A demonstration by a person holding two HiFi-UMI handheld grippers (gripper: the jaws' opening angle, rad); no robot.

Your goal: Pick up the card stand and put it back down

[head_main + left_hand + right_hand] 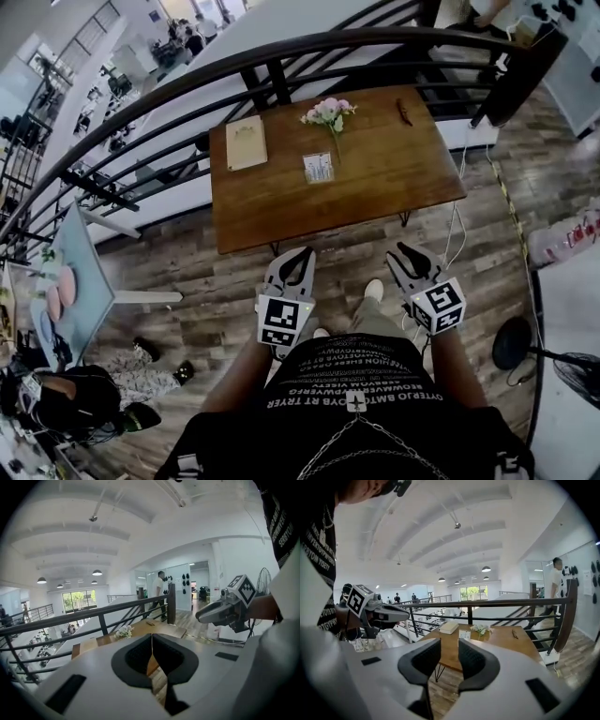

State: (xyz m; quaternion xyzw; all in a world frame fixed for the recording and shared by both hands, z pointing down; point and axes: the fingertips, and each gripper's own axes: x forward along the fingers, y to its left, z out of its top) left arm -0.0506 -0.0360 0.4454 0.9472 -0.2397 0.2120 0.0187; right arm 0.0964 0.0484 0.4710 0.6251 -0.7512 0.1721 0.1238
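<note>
**A:** Which step is in hand?

**B:** The approach, I'd say. The card stand (318, 168) stands untouched on the worktop (394, 178), just on the person's side of the flowers (328, 112). Both tongs hang over the floor, well apart from the flowers and short of the worktop's near edge.

**A:** Are the tongs ready?

**B:** Only one pair. The right tongs (401, 251) stand parted by a moderate gap with nothing in it. The left tongs (300, 253) have their pads pressed together, empty.

**A:** What does the next move call for?

**B:** In my judgement, one pair goes forward over the near edge to the card stand, with a pad on either side of it. The right pair seems likelier, being parted already, though the gap may need widening. The stand looks thin and light, so a gentle squeeze and a straight lift should serve. It must come down upright again.

**A:** Any containers to mind?

**B:** None that I can make out. Whether the flowers sit in a vase is too small to tell. In the head view a pale book (247, 142) lies left of the flowers and a small dark thing (404, 112) lies right of them. Neither holds anything.
</note>
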